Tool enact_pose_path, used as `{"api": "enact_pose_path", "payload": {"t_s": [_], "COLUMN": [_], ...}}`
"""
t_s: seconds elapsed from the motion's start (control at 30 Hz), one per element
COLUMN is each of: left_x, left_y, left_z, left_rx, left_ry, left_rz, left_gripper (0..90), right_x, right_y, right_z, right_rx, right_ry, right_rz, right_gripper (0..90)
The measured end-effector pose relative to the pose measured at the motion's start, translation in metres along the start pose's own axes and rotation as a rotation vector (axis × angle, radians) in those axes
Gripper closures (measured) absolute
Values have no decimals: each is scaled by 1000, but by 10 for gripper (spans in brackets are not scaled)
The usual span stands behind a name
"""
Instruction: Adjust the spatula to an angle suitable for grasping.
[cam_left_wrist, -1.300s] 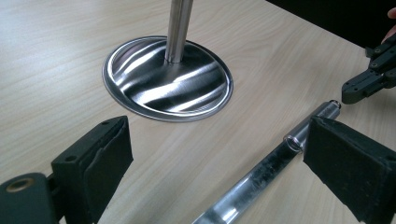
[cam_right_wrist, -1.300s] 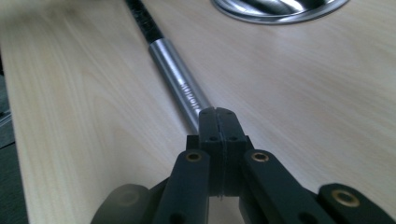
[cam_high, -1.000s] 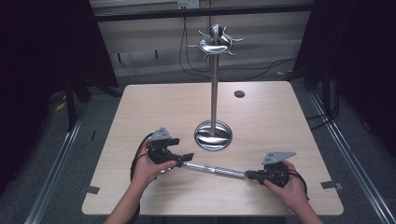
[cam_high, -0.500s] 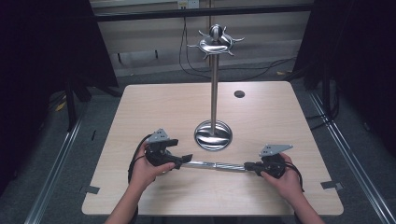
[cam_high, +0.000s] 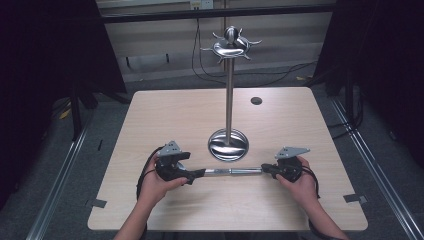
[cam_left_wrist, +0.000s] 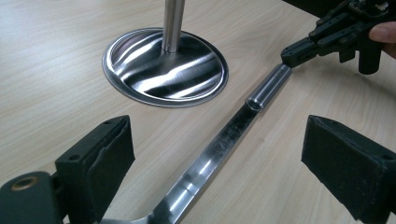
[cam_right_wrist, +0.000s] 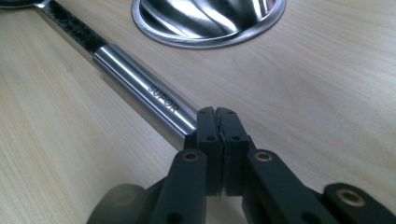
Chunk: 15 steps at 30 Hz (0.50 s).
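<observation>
1. A long steel utensil (cam_high: 232, 171) is lying flat on the wooden table (cam_high: 300, 115), running across the lower middle of the high view, just in front of the round base of the metal stand (cam_high: 228, 144).
2. The right gripper (cam_right_wrist: 217, 122) is sitting at the bottom centre of its own view with its jaws pressed together at the tip of the utensil's round handle; they look to be pinching the very end, though the contact itself is hidden behind the jaws.
3. That end grip is probably there to steady or lift the handle while leaving the rest of the utensil free.
4. The left gripper (cam_left_wrist: 219, 158) is standing wide open, its padded jaws at the lower left and lower right of its view, straddling the flat shaft without touching it.
5. It is holding nothing, seemingly waiting to close on the shaft.
6. The stand's hooks at the top of the high view are hanging empty, which suggests the utensil is meant to go there.
</observation>
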<state>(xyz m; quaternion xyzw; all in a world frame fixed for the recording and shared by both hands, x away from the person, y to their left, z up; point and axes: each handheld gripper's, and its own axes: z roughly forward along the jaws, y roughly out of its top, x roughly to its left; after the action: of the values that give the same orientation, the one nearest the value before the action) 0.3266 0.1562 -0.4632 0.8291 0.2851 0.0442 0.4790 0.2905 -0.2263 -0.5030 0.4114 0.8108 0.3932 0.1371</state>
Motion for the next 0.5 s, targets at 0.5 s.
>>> {"api": "enact_pose_path", "payload": {"t_s": [0.5], "left_x": [-8], "left_y": [10], "left_z": [26], "left_rx": [42], "left_ry": [-57], "left_rz": [54], "left_gripper": [105], "right_x": [-5], "right_y": [-11], "right_z": [-29], "right_rx": [-88], "right_ry": [8], "right_rz": [66], "right_gripper": [450]}}
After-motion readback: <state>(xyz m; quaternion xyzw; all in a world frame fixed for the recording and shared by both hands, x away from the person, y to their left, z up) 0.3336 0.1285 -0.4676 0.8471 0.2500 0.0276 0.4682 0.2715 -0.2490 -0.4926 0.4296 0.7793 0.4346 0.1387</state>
